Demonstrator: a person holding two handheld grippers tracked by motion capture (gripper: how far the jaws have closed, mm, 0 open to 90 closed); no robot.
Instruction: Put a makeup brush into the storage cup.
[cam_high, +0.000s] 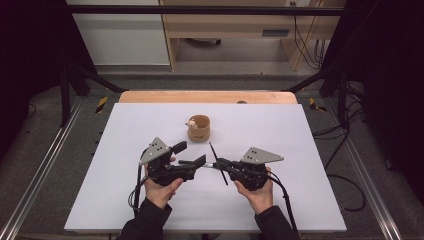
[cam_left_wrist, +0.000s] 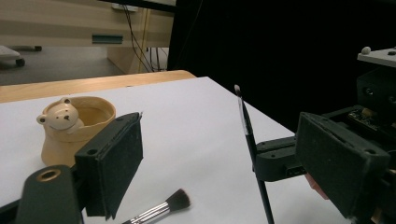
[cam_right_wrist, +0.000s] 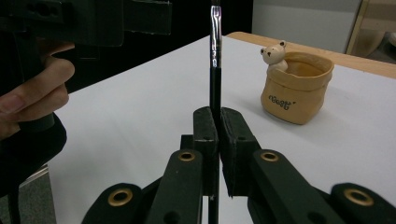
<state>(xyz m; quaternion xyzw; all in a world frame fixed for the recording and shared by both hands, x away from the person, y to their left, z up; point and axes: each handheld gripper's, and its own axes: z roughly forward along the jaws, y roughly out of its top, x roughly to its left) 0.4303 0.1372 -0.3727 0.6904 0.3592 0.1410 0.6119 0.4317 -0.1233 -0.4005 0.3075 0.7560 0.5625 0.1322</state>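
Observation:
A thin black make-up brush (cam_high: 214, 152) stands nearly upright, its shaft (cam_right_wrist: 215, 42) clamped between the pads of my right gripper (cam_right_wrist: 218, 126), which is shut on it. That gripper (cam_high: 218, 163) is near the table's middle, pointing left. My left gripper (cam_high: 194, 153) faces it from the left, open, with nothing between its pads. In the left gripper view, the thin brush (cam_left_wrist: 247, 126) rises just beyond the open jaws (cam_left_wrist: 219, 154). A second brush with a fluffy dark head (cam_left_wrist: 163, 207) lies on the white table below them. A tan bear-faced pot (cam_high: 199, 128) sits farther back.
The white board (cam_high: 125, 190) covers a wooden table whose far edge (cam_high: 207, 96) shows behind it. The pot (cam_left_wrist: 79, 128) (cam_right_wrist: 296, 88) is the nearest obstacle, a short way beyond both grippers. Black frame rails and cables run along the sides.

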